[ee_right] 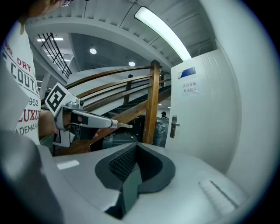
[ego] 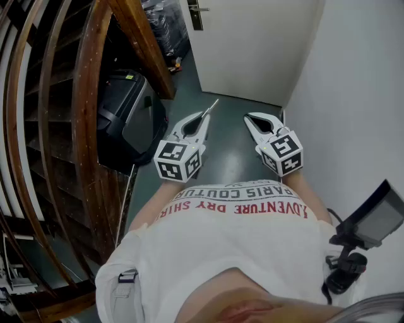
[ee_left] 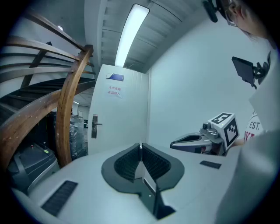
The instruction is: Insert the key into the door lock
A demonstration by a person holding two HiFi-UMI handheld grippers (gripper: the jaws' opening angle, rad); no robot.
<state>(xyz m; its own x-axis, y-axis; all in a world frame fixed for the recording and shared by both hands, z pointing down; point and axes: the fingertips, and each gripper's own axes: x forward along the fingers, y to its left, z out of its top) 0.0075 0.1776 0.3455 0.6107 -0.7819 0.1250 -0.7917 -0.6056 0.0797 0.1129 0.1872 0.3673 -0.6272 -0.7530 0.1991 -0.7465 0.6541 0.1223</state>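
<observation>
The white door (ego: pixel 252 44) stands ahead at the end of a narrow passage, with its metal handle and lock plate (ego: pixel 196 12) at the top of the head view. From the left gripper view the handle (ee_left: pixel 95 126) is well off and to the left. My left gripper (ego: pixel 205 115) is shut on a thin silver key (ego: pixel 212 105) that sticks out past the tips toward the door. The right gripper view shows the key (ee_right: pixel 124 126) too. My right gripper (ego: pixel 250 118) is beside the left one, shut, with nothing in it.
A curved wooden stair banister (ego: pixel 85 126) and a black machine (ego: pixel 129 113) line the left side. A white wall (ego: pixel 353 94) closes the right. A black device on a mount (ego: pixel 372 221) hangs at the person's right hip. Dark floor (ego: pixel 233 158) leads to the door.
</observation>
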